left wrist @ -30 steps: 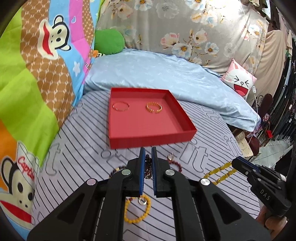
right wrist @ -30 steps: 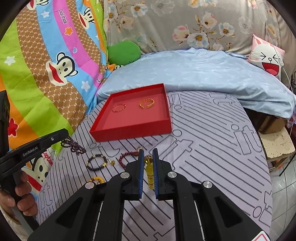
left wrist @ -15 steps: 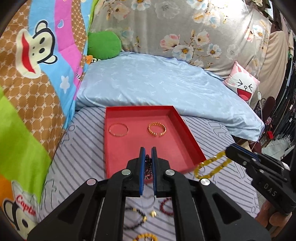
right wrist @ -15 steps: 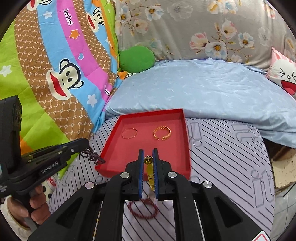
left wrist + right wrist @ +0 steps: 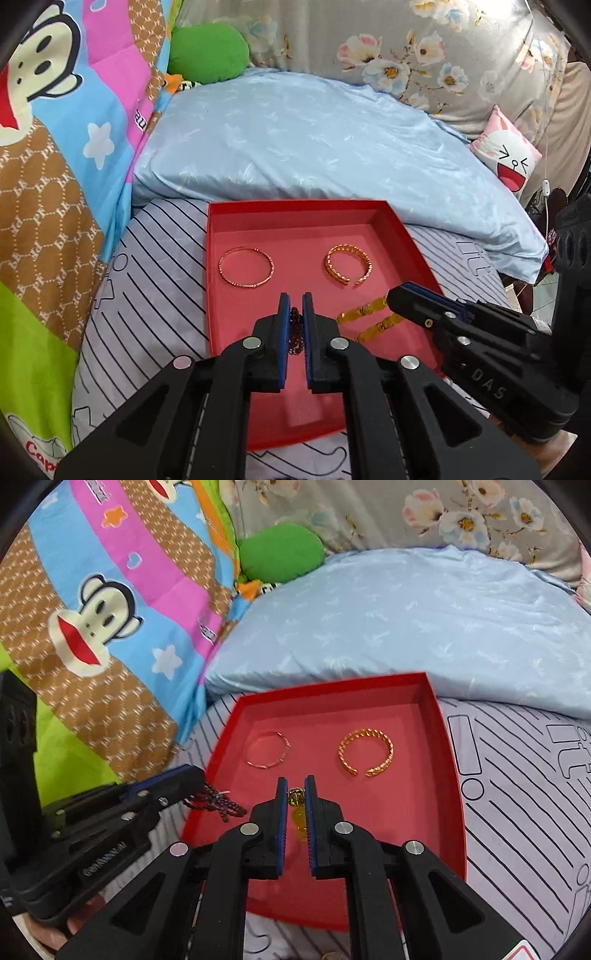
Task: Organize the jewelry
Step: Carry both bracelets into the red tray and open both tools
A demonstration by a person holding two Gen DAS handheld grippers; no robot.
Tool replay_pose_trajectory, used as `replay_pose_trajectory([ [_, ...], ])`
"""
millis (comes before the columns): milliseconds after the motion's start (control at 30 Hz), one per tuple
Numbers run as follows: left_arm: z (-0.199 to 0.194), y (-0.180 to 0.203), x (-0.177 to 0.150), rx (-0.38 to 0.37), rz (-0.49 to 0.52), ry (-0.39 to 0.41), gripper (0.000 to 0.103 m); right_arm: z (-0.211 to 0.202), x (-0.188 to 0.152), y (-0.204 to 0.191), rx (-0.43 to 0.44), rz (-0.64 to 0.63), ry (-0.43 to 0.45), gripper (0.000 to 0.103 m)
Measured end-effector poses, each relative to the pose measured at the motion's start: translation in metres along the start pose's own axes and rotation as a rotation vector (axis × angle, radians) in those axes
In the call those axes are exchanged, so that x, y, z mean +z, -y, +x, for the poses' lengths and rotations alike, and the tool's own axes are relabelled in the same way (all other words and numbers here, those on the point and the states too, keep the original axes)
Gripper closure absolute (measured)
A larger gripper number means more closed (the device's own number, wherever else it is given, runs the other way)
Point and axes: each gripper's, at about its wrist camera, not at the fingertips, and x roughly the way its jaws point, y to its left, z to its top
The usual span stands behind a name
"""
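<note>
Both grippers are now over the tray, up from the bedsheet 1 s ago. Left view: left gripper narrow, pinching dark beads above red tray; thin bangle & cuff lie apart on its floor. Right view: right gripper narrow, clamping yellow bracelet over tray.

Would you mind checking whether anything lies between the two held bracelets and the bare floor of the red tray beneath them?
Nothing visible does. The dark beaded bracelet and yellow beaded bracelet hang over bare red tray floor; the thin bangle and gold cuff lie farther back.
</note>
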Motion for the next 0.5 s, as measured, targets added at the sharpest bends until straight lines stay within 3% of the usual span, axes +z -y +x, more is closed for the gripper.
replay_pose_trajectory([
  [167,0.037,-0.006,0.008,0.021,-0.021,-0.056,0.096,0.02,0.001,0.02,-0.073,0.016,-0.027,0.093],
  [300,0.05,-0.011,0.016,0.063,-0.05,-0.045,0.095,0.013,0.003,0.021,-0.153,-0.028,0.019,0.078],
  [367,0.048,-0.015,0.02,0.077,-0.067,-0.028,0.086,0.003,0.002,0.019,-0.164,-0.046,0.052,0.065],
  [433,0.045,-0.018,0.023,0.082,-0.083,-0.012,0.076,-0.003,0.001,0.016,-0.167,-0.056,0.068,0.062],
  [500,0.039,-0.022,0.025,0.093,-0.088,0.003,0.074,-0.01,-0.003,0.013,-0.161,-0.061,0.08,0.06],
])
